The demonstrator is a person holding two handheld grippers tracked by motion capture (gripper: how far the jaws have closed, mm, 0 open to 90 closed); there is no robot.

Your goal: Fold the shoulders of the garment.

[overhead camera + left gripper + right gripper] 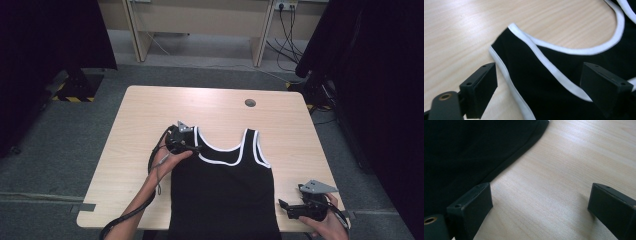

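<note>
On the wooden table [150,115] lay a black tank top [225,195] with white trim, flat, its hem hanging over the near edge. At its left strap hovered the left gripper [192,142], jaws spread wide astride the strap. Just right of the top's side edge, the right gripper [286,207] also stood open, holding nothing. Beyond the table, grey floor [70,145] and a desk [200,20] showed.

Left hand-held gripper [539,87] open-jawed, right hand-held gripper [541,212] likewise

Light wood-grain rectangular tabletop [150,115], round grey cable grommet [250,102] at 1 o'clock. Grey carpet floor [60,140]. Beige desk frame [200,22] at 12 o'clock; black cables [287,35] hanging beside it.
</note>
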